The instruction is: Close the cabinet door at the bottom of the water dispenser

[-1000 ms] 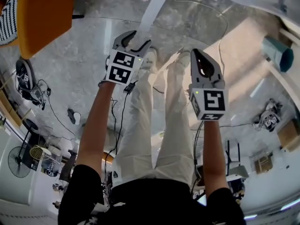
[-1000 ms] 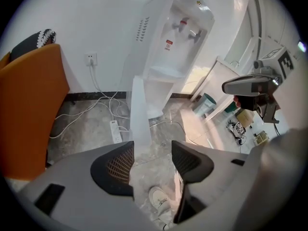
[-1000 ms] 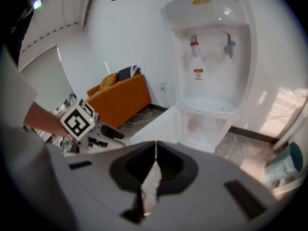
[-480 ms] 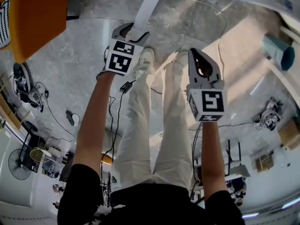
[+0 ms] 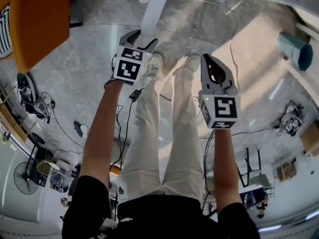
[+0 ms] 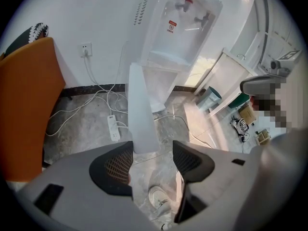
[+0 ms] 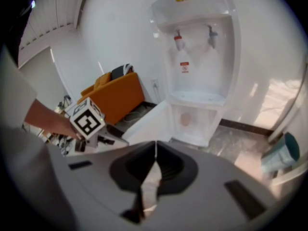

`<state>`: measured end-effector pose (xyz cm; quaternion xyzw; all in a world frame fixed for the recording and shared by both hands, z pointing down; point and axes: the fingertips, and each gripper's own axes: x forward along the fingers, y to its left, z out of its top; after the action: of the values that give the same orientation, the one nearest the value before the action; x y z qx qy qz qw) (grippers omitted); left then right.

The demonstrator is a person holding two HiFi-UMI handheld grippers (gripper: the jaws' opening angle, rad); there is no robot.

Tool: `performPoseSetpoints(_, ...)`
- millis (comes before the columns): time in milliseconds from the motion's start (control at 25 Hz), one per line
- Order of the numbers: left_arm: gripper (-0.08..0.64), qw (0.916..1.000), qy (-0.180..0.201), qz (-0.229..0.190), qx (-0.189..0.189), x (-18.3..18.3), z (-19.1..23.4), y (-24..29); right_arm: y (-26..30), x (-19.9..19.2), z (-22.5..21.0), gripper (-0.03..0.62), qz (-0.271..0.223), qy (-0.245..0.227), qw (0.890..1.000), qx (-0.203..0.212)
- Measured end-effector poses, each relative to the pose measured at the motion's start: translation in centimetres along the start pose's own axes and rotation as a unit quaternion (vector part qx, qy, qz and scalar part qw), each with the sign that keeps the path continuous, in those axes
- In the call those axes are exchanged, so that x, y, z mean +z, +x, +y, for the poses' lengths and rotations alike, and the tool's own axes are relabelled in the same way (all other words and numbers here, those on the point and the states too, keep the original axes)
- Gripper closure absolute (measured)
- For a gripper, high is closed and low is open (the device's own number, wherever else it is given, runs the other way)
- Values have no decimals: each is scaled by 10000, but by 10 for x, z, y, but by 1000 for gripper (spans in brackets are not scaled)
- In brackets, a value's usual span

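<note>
**Door swung wide, floor open on both sides of it**

In the head view an orange chair (image 5: 42, 19) fills the 10 o'clock corner, and grey stone floor (image 5: 94, 68) lies bare between it and the door. A power strip (image 6: 113, 129) with its white cables lies on the floor just at the door's 9 o'clock, toward the wall.

The left gripper (image 6: 152, 153) points down at the floor, jaws released and just opening. The lower free edge of the cabinet door (image 6: 140, 109) stands at its 12 o'clock, in line with the gap but beyond the tips, and neither pad presses on it. A pale shoe (image 6: 159, 196) shows below, between the jaws.

The right gripper (image 7: 155, 148) sits well apart at the left one's 3 o'clock, jaws clenched tip to tip on nothing. Sunlit floor at its 2 o'clock runs out to a teal bin (image 5: 295, 51).

The door is a plain white panel, seen edge-on from the left gripper and swung fully out from the water dispenser (image 7: 199, 66), which stands white and upright against the wall at 12 o'clock. Two taps show near its top. Its bottom compartment (image 7: 195, 121) stands open, and the door hangs off that compartment's left side.
</note>
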<state>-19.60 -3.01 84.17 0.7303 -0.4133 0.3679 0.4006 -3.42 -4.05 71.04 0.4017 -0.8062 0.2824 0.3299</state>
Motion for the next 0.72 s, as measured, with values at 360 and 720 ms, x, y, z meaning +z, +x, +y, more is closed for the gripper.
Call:
performPoseSetpoints(360, 301, 9992, 122, 279, -254, 2, -40, 13, -16, 2, -24, 557, -143, 198, 9996, -169)
performPoseSetpoints(720, 301, 9972, 323, 363, -567, 12, -88, 32, -35, -20, -49, 557, -144, 506, 9979, -365)
